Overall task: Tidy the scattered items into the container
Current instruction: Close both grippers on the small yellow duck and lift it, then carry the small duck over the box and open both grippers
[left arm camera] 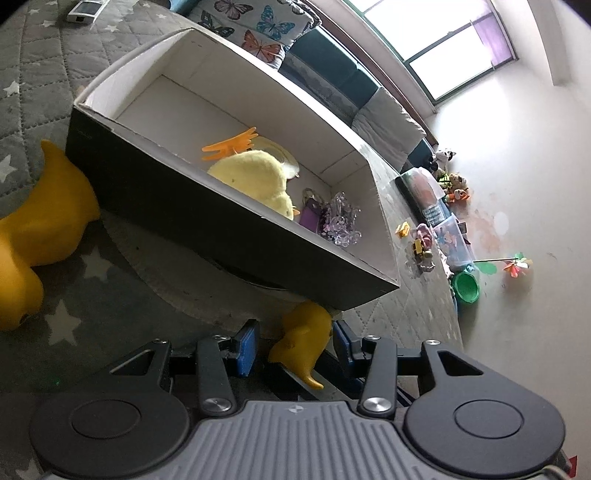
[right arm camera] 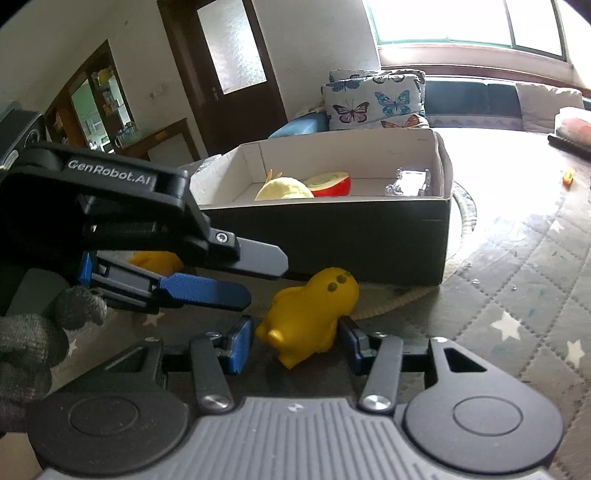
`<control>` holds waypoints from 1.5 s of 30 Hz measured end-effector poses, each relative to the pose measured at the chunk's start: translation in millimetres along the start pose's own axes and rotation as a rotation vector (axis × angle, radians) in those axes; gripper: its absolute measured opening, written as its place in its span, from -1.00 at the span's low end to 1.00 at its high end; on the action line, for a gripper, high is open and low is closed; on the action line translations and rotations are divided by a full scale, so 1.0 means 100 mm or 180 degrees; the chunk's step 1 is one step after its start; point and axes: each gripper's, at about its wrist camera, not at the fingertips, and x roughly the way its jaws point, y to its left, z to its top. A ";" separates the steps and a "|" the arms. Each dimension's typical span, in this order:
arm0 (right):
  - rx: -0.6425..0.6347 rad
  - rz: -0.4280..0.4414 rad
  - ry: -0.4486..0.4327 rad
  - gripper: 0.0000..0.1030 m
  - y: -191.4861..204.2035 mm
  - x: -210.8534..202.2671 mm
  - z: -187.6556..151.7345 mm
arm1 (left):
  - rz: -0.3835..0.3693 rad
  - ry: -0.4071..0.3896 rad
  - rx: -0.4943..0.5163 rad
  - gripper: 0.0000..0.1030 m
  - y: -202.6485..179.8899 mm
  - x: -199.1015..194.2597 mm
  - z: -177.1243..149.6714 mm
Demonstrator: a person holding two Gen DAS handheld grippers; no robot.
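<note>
A black box with a white inside [left arm camera: 155, 199] [right arm camera: 332, 236] stands on the grey star quilt. It holds a yellow plush [left arm camera: 255, 177] [right arm camera: 284, 190], a red-rimmed piece [right arm camera: 332, 184] and clear purple trinkets [left arm camera: 340, 218]. A small yellow toy animal [right arm camera: 314, 314] [left arm camera: 303, 343] lies in front of the box. My right gripper [right arm camera: 295, 341] is open, a finger on each side of it, apart from it. My left gripper [left arm camera: 293, 347] is open around the same toy; it also shows in the right wrist view [right arm camera: 258, 280], to the toy's left.
A bigger yellow toy [left arm camera: 33, 243] lies left of the box. A white remote [left arm camera: 83, 9] lies at the quilt's far end. Butterfly pillows [right arm camera: 373, 103] stand behind the box. Small toys [left arm camera: 421, 247], plastic bins and a green cup [left arm camera: 467, 288] are scattered at the right.
</note>
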 end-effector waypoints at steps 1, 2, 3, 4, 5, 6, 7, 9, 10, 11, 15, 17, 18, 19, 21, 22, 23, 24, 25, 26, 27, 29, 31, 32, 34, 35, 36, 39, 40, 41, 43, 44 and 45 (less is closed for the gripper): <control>0.0007 0.0003 0.0002 -0.01 0.00 0.00 0.00 | -0.0001 0.0012 0.0006 -0.11 -0.01 0.02 0.00; 0.0017 0.0003 0.0003 -0.01 -0.01 0.00 0.00 | 0.0001 0.0027 0.0012 -0.11 -0.02 0.04 0.00; 0.0028 0.0003 0.0003 0.00 -0.01 0.00 0.00 | 0.0004 0.0042 0.0018 -0.11 -0.03 0.06 0.00; 0.0047 0.0002 0.0002 0.01 -0.01 0.01 -0.01 | 0.0006 0.0056 0.0027 -0.11 -0.04 0.08 -0.01; 0.0072 0.0000 0.0000 0.01 -0.01 0.02 -0.01 | 0.0008 0.0071 0.0035 -0.11 -0.05 0.09 -0.01; 0.0097 -0.0001 -0.0002 0.01 -0.01 0.02 -0.01 | 0.0006 0.0083 0.0045 -0.11 -0.06 0.10 -0.01; 0.0116 -0.0002 -0.0005 0.01 -0.02 0.03 -0.02 | 0.0005 0.0088 0.0053 -0.11 -0.06 0.11 -0.01; 0.0144 0.0001 -0.0006 0.01 -0.02 0.04 -0.02 | 0.0012 0.0092 0.0061 -0.11 -0.07 0.12 -0.01; 0.0159 0.0004 -0.0007 0.01 -0.02 0.04 -0.01 | 0.0012 0.0093 0.0061 -0.11 -0.07 0.12 -0.01; 0.0174 0.0003 -0.0014 0.01 -0.02 0.04 -0.01 | 0.0008 0.0094 0.0063 -0.11 -0.07 0.12 -0.01; 0.0200 -0.0010 -0.0035 -0.04 -0.03 0.05 -0.01 | 0.0004 0.0098 0.0072 -0.11 -0.08 0.13 -0.01; 0.0186 -0.0010 -0.0036 -0.04 -0.03 0.05 -0.02 | -0.0001 0.0099 0.0071 -0.11 -0.08 0.13 -0.01; 0.0179 -0.0006 -0.0037 -0.04 -0.03 0.04 -0.02 | -0.0004 0.0100 0.0074 -0.10 -0.08 0.13 -0.02; 0.0167 0.0000 -0.0044 -0.04 -0.02 0.03 -0.02 | -0.0007 0.0101 0.0076 -0.11 -0.09 0.13 -0.02; 0.0136 0.0011 -0.0067 -0.04 0.00 -0.01 -0.01 | -0.0010 0.0097 0.0082 -0.11 -0.10 0.12 -0.03; 0.0120 0.0017 -0.0078 -0.04 0.01 -0.03 -0.01 | -0.0011 0.0088 0.0087 -0.11 -0.11 0.12 -0.03; 0.0105 0.0023 -0.0089 -0.04 0.02 -0.05 -0.01 | -0.0014 0.0082 0.0093 -0.10 -0.11 0.10 -0.03; 0.0089 0.0029 -0.0101 -0.04 0.03 -0.06 0.00 | -0.0017 0.0075 0.0098 -0.10 -0.12 0.09 -0.03; 0.0073 0.0035 -0.0112 -0.04 0.04 -0.08 0.00 | -0.0021 0.0070 0.0099 -0.10 -0.13 0.08 -0.03; 0.0058 0.0041 -0.0123 -0.04 0.05 -0.10 0.01 | -0.0029 0.0064 0.0099 -0.11 -0.14 0.06 -0.03; 0.0042 0.0047 -0.0135 -0.04 0.06 -0.12 0.01 | -0.0037 0.0054 0.0109 -0.11 -0.15 0.04 -0.03; 0.0011 0.0058 -0.0157 -0.04 0.08 -0.16 0.02 | -0.0042 0.0043 0.0123 -0.11 -0.17 0.00 -0.03; -0.0028 0.0075 -0.0191 -0.04 0.11 -0.21 0.04 | -0.0045 0.0024 0.0128 -0.10 -0.20 -0.05 -0.03; -0.0053 0.0086 -0.0220 -0.04 0.13 -0.25 0.06 | -0.0052 0.0006 0.0132 -0.11 -0.22 -0.08 -0.02; -0.0100 0.0104 -0.0280 -0.04 0.16 -0.32 0.11 | -0.0068 -0.0032 0.0156 -0.11 -0.28 -0.15 0.00; -0.0126 0.0117 -0.0312 -0.04 0.17 -0.35 0.14 | -0.0079 -0.0060 0.0190 -0.11 -0.32 -0.19 0.02; -0.0160 0.0125 -0.0351 -0.04 0.19 -0.39 0.18 | -0.0089 -0.0090 0.0220 -0.11 -0.37 -0.23 0.04; -0.0261 0.0125 -0.0480 -0.04 0.23 -0.48 0.31 | -0.0120 -0.0197 0.0338 -0.10 -0.52 -0.35 0.14; -0.0285 0.0125 -0.0523 -0.04 0.24 -0.50 0.37 | -0.0123 -0.0227 0.0379 -0.11 -0.57 -0.37 0.18; -0.0306 0.0125 -0.0567 -0.04 0.23 -0.51 0.45 | -0.0121 -0.0259 0.0422 -0.11 -0.62 -0.39 0.24; -0.0353 0.0104 -0.0622 -0.04 0.21 -0.49 0.59 | -0.0111 -0.0324 0.0499 -0.11 -0.70 -0.40 0.36; -0.0376 0.0090 -0.0646 -0.04 0.20 -0.47 0.66 | -0.0108 -0.0357 0.0533 -0.11 -0.74 -0.39 0.42; -0.0398 0.0077 -0.0658 -0.04 0.18 -0.44 0.72 | -0.0099 -0.0384 0.0561 -0.11 -0.78 -0.37 0.48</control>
